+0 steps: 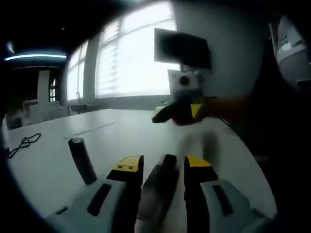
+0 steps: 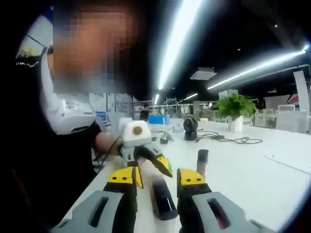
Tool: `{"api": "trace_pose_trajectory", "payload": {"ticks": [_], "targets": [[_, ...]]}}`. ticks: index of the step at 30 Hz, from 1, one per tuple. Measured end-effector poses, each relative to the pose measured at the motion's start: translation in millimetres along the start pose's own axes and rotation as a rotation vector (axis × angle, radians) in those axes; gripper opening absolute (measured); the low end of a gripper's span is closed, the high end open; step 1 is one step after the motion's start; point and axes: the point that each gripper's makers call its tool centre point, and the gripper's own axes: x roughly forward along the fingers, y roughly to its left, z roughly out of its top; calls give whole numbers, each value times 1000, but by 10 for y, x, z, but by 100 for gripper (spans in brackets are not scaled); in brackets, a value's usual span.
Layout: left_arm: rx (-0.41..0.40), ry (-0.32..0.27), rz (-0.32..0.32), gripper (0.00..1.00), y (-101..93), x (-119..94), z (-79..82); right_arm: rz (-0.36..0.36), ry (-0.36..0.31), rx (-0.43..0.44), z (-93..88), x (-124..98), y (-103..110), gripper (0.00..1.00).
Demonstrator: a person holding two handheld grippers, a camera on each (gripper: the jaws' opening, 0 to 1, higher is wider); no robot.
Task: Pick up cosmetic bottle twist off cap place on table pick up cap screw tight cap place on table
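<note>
Left gripper view — the left gripper (image 1: 163,165) rises from the bottom edge with its yellow-tipped jaws closed on a dark cylindrical object (image 1: 158,191), which stands between them and reaches above the tips; whether this is the cosmetic bottle's body or its cap I cannot tell. On the white table (image 1: 121,131), to the left of the jaws, a second dark cylinder (image 1: 82,160) with a lighter top stands upright but leaning in this view, apart from the gripper. A black cable (image 1: 23,143) lies at the far left of the table. Further off on the right, the right gripper (image 1: 180,112) is blurred, held above the table. Bright windows (image 1: 131,53) fill the far wall.

Right gripper view — the right gripper (image 2: 158,177) has its jaws clamped on a dark glossy cylinder (image 2: 163,199) lying along them, its end toward the camera. Just beyond the right jaw a slim dark piece (image 2: 202,162) stands upright on the table (image 2: 262,165). The left gripper (image 2: 150,158) comes in from the left, close to the right one, a person's forearm (image 2: 104,143) behind it. A potted plant (image 2: 235,109) and cables (image 2: 228,140) sit far across the table.
</note>
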Motion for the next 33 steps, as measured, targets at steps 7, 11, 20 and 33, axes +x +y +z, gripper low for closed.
{"api": "trace_pose_trajectory", "payload": {"ticks": [7,11,20,33], "targets": [[19,55,28,29,73,-48,-1,-57,-48,16,-21,-115,33,27],[47,161,-12,30,10,-94,-46,-108,-78,32,-114,-209,26,27],[121,349,-41,30,24,-83,-62,-205,-233,110,-86,-433,-154,26],[157,629,-116,28,57,-35,-263,-230,-221,62,-118,-365,-152,25]]}}
